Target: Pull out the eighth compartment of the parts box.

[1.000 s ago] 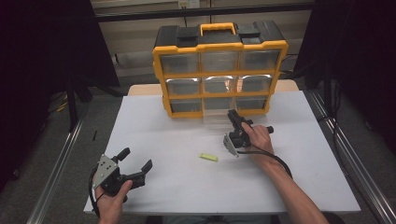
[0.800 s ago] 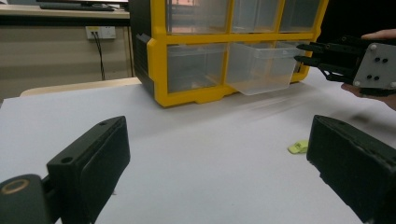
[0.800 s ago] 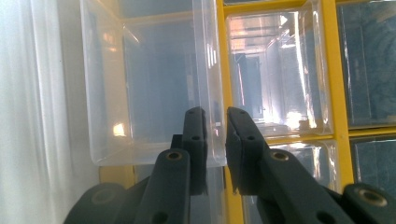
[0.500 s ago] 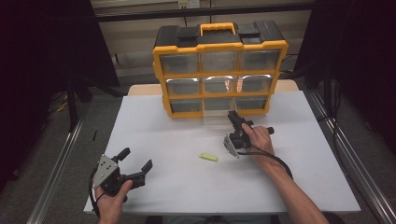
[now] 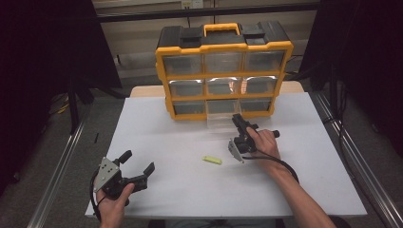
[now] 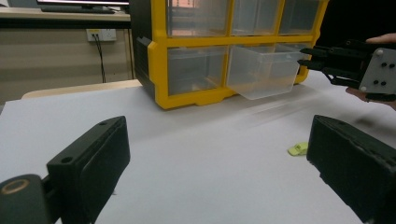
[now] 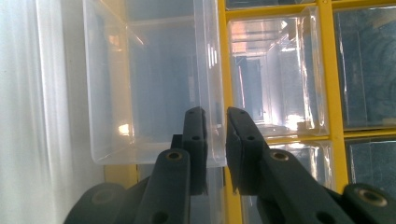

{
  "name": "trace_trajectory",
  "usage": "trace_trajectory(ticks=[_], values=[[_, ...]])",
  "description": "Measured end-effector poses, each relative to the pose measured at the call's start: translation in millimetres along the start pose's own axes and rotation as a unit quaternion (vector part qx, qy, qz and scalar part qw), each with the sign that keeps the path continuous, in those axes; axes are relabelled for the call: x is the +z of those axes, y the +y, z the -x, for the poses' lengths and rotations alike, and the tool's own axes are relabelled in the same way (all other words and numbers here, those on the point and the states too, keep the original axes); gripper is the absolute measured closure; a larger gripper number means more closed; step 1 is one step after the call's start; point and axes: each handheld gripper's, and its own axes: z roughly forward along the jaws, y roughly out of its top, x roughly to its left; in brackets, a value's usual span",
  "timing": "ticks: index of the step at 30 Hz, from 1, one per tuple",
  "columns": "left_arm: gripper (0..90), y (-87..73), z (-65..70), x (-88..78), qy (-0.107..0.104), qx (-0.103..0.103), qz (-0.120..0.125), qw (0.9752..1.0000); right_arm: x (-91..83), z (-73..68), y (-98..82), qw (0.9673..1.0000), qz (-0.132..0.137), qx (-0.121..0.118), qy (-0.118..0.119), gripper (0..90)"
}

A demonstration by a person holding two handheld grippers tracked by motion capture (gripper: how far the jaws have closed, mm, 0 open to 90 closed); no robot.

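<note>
A yellow and black organiser point(image 5: 223, 83) with clear drawers stands at the back of the white table point(image 5: 180, 199). Its bottom middle clear drawer point(image 5: 221, 121) is pulled part way out. My right gripper point(image 5: 236, 118) is at the drawer's front; in the right gripper view the right gripper point(image 7: 216, 112) is shut on the drawer's thin front wall point(image 7: 154, 79). Near the table's front left corner my left gripper point(image 5: 139, 160) is held open and holds nothing. A small yellow-green piece point(image 5: 212, 160) lies flat between the two grippers. In the left gripper view the piece point(image 6: 298, 149) lies by the right jaw.
The other drawers of the organiser point(image 6: 196, 70) are pushed in. Dark curtains and metal rails flank the table. A black cable trails from the right gripper point(image 6: 310, 58) over the person's forearm.
</note>
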Motion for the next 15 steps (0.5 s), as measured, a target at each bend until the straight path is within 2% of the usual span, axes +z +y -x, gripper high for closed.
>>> trace_trajectory(ticks=[6, 7, 15], values=[[6.2, -0.3, -1.0, 0.0, 0.002, 0.000, -0.002, 1.0000, -3.9, 0.2, 0.3, 0.9999, 0.003, -0.013, 0.002, 79.1], [6.1, -0.4, -1.0, 0.2, 0.002, 0.000, -0.001, 1.0000, -4.7, -0.9, -0.1, 1.0000, 0.003, -0.006, 0.002, 79.1], [6.1, -0.2, -1.6, -0.1, 0.003, 0.003, -0.002, 1.0000, -6.5, -1.0, 0.2, 1.0000, 0.004, -0.007, -0.001, 79.0]])
